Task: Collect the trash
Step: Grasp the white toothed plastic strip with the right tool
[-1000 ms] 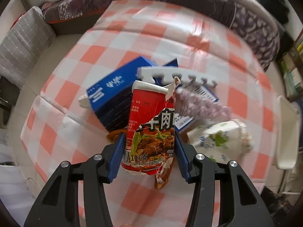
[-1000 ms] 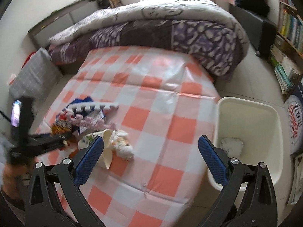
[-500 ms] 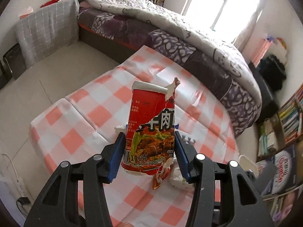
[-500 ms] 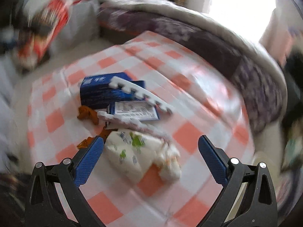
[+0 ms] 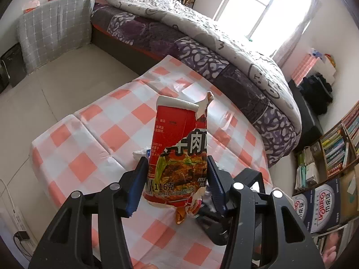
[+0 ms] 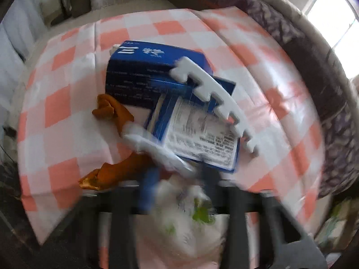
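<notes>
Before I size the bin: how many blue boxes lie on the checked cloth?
2: the large blue box at the back of the pile, and a smaller blue box with a white label leaning against its front. More may be hidden underneath.

**A bedroom with daylight from one window**

The room is a bedroom with white walls [image 5: 343,51] and a pale tiled floor [image 5: 51,85]. A large window [image 5: 267,9] at the back lets in strong daylight, and a light curtain [image 5: 296,33] hangs at its right side. A bed [image 5: 170,42] stands along the back, covered by a purple and grey patterned quilt [image 5: 224,51]. A grey checked cushion [image 5: 53,31] leans near the head of the bed. In front of the bed is the bench [image 5: 78,157], covered with an orange and white checked cloth. On the right a bookshelf [image 5: 336,152] holds many books. A white power strip [image 5: 15,215] lies on the floor at the left.
</notes>
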Available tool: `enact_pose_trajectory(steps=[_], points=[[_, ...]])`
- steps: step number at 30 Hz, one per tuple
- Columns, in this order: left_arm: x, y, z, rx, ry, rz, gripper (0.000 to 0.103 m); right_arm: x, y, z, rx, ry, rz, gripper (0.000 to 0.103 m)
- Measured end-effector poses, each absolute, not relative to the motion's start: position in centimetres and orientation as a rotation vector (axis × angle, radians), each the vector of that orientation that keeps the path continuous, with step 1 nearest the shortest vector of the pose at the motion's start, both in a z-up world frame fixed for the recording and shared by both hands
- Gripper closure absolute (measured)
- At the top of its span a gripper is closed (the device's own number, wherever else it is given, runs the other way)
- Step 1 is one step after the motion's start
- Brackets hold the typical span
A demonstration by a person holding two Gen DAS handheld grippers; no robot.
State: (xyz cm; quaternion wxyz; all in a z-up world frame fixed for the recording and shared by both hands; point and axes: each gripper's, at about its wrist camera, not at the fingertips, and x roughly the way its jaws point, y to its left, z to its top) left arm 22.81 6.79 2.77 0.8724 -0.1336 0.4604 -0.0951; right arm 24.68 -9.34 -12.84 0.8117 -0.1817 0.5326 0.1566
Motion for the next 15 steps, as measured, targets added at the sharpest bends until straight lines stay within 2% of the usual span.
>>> enact_pose_trajectory(steps=[1,2,15], points=[[22.8,6.9,2.8,-0.283,0.962,-0.197,0.051,24.5,-9.8,-12.5,-0.357,1.116,0.323,0.092],[22.8,7.0,2.7,-0.287,0.961,-0.196,0.051,24.3,-10.2,-12.1,-0.328,1.101,0.317,0.093],[22.1,6.6,3.5,-0.284,0.891,-0.194,0.051,21.0,-13.4,-2.2,-0.076,0.812,0.183,0.093]])
